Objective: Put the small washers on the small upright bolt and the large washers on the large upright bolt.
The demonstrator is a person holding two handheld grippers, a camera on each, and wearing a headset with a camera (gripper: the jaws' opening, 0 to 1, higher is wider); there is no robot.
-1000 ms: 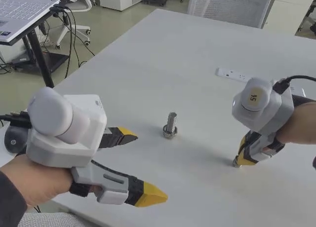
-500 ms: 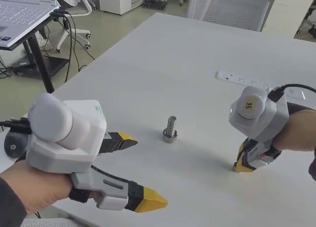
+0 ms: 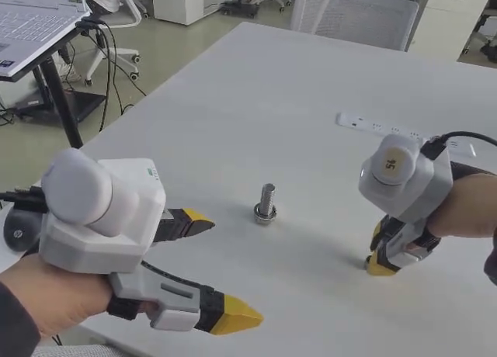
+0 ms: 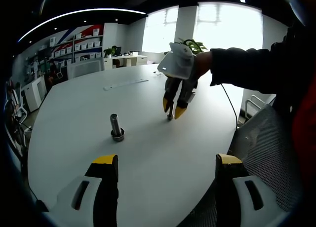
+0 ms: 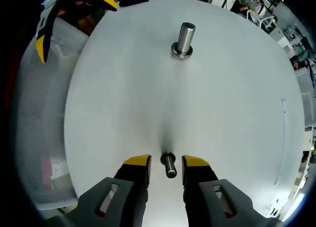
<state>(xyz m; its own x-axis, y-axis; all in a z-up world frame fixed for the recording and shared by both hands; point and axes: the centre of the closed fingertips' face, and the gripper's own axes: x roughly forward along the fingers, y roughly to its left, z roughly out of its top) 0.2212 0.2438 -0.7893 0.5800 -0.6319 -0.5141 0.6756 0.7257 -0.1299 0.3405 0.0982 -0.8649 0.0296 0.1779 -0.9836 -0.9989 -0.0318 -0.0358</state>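
Where the small steel bolt (image 5: 169, 166) stands upright on the white tabletop (image 3: 295, 101), my right gripper (image 5: 166, 161) points down over it. Its yellow tips are narrow, one on either side, with a sliver of gap each way. The left gripper view shows that gripper from the side, near vertical. The large threaded steel bolt (image 3: 266, 202) stands well apart mid-table, with a ring at its foot. My left gripper (image 3: 221, 268) hovers by the near edge, spread wide, holding nothing.
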